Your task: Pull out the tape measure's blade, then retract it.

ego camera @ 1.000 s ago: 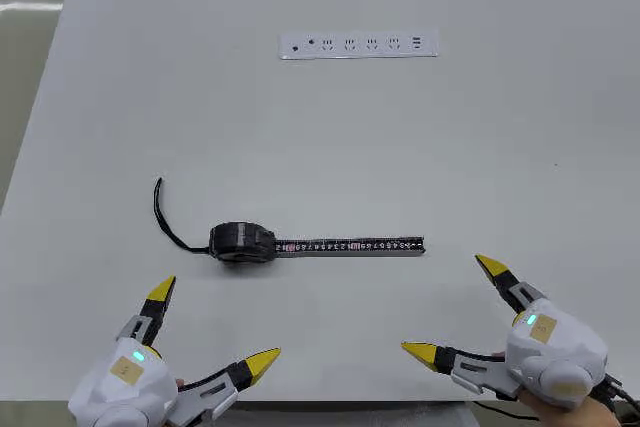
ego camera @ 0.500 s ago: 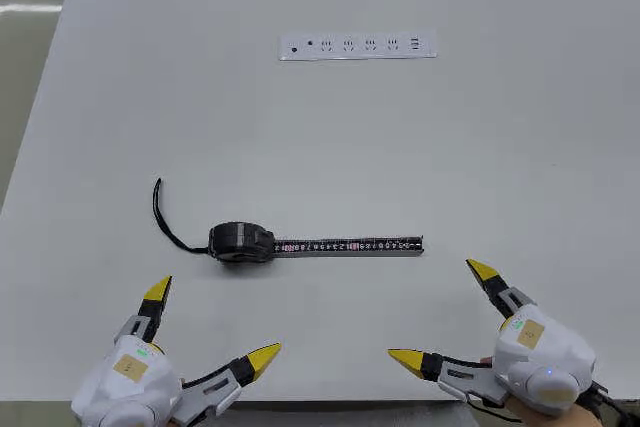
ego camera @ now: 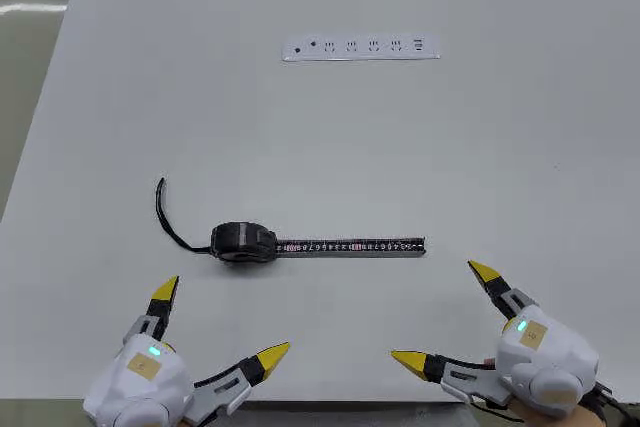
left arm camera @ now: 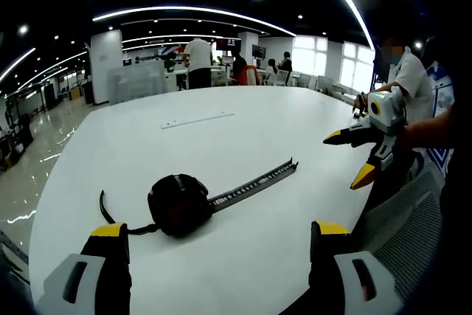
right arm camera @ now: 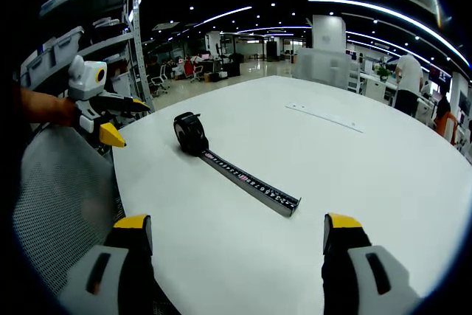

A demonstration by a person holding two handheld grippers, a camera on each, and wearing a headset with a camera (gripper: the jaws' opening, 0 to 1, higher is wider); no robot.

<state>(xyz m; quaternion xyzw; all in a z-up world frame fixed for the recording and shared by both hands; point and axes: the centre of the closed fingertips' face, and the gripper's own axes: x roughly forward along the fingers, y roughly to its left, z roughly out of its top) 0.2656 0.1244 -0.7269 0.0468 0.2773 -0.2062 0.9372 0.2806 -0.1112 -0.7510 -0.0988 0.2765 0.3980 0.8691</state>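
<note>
Edges right gripper (ego camera: 444, 313) slightly inward, holds it and left gripper (ego camera: 220, 319) wide open and empty at table (ego camera: 330, 147) edge, short of tape (ego camera: 243, 242), blade (ego camera: 350, 246) out, seemingly poised to retract it.

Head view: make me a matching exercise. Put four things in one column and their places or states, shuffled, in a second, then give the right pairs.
Things:
1. power strip
2. blade
3. strap
4. left tongs

Places or states:
A. open, by the near edge of the table
B. drawn out flat, to the right of the case
C. on the far side, beyond the case
D. curls off the left end of the case

Pairs: 1-C, 2-B, 3-D, 4-A
</note>
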